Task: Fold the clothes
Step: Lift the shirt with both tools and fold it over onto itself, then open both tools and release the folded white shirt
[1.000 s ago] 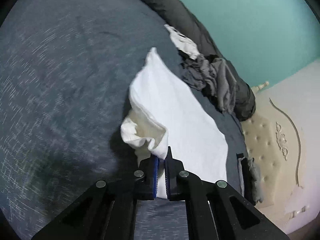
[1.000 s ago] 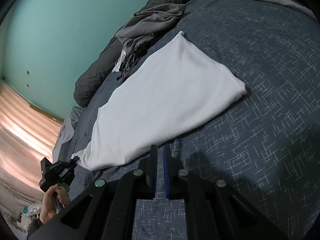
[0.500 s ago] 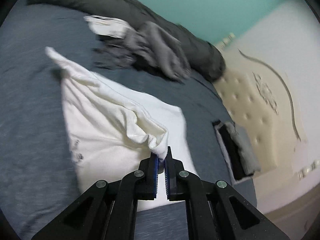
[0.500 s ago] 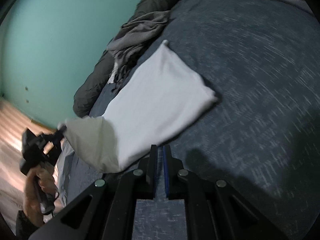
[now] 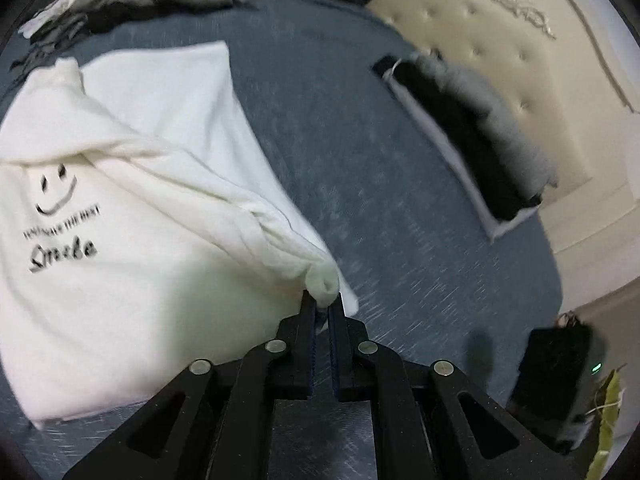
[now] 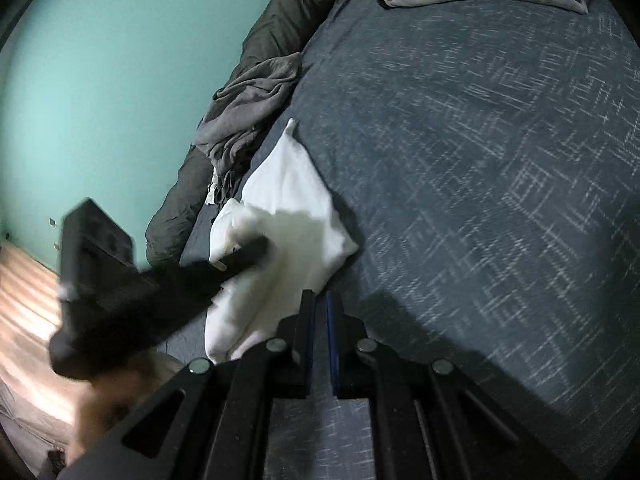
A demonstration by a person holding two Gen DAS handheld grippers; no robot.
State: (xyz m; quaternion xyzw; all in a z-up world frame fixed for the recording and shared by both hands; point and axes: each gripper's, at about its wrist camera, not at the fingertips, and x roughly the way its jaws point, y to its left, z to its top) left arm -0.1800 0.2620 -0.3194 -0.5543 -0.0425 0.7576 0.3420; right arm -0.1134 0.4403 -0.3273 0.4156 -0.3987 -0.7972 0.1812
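A white T-shirt (image 5: pixel 132 216) with a black smiley and "Smile" print lies on the blue-grey bed (image 5: pixel 360 128). My left gripper (image 5: pixel 323 304) is shut on a bunched edge of the shirt, and the folded-over half drapes across the lower layer. In the right wrist view the same white T-shirt (image 6: pixel 296 208) sits left of centre, with the left gripper's black body (image 6: pixel 160 284) blurred over it. My right gripper (image 6: pixel 318 300) hovers shut and empty just above the bed (image 6: pixel 480 200), next to the shirt's near corner.
A heap of grey clothes (image 6: pixel 248 108) and a dark rolled duvet (image 6: pixel 296 8) line the bed's far edge by the teal wall. A folded black-and-grey stack (image 5: pixel 472 136) lies near the cream tufted headboard (image 5: pixel 500 32). A black device (image 5: pixel 560 376) stands off the bed.
My left gripper has carried the shirt's edge across, folding the shirt over and turning up the printed side. It now crosses the right wrist view. The right gripper stayed shut over the bed.
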